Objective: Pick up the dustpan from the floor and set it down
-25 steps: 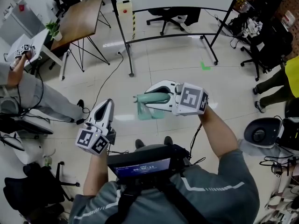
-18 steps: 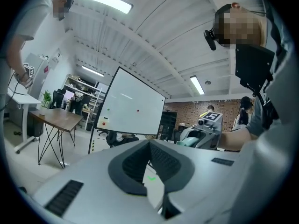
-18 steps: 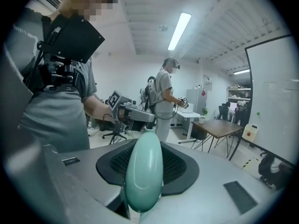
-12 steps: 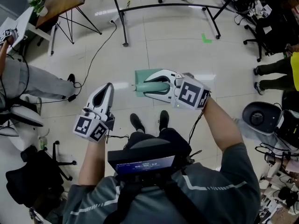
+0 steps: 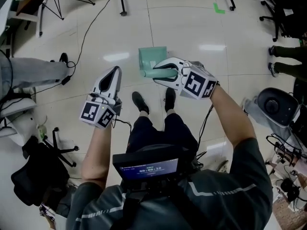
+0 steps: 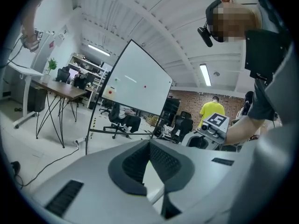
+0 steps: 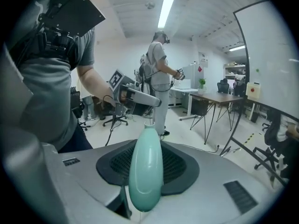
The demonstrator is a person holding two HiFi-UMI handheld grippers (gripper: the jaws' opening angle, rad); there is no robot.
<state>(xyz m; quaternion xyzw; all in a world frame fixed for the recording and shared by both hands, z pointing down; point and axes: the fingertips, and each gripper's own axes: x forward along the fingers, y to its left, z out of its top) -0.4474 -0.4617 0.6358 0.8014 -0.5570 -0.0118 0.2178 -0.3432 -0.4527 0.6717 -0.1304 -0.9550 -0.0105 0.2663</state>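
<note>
In the head view my right gripper point(image 5: 165, 72) is shut on the handle of a mint-green dustpan point(image 5: 152, 59). The pan points away from me, low over the pale floor ahead of my shoes; whether it touches the floor I cannot tell. The right gripper view shows the rounded green handle point(image 7: 145, 171) upright between the dark pads point(image 7: 180, 164) of that gripper point(image 7: 147, 148). My left gripper point(image 5: 114, 74) hangs to the left of the dustpan, apart from it, its tips together and empty. The left gripper view shows that gripper point(image 6: 149, 146) with nothing between its pads.
My shoes point(image 5: 140, 102) stand just behind the dustpan. A black cable point(image 5: 86, 28) runs across the floor at far left, near stand legs point(image 5: 122, 4). A seated person's leg point(image 5: 33, 71) is at the left, a round black base point(image 5: 274, 107) at the right, and green tape point(image 5: 219, 7) lies ahead.
Both grippers have sunk towards the floor, the right one carrying the dustpan down with it. The floor and my shoes now fill more of the head view.
</note>
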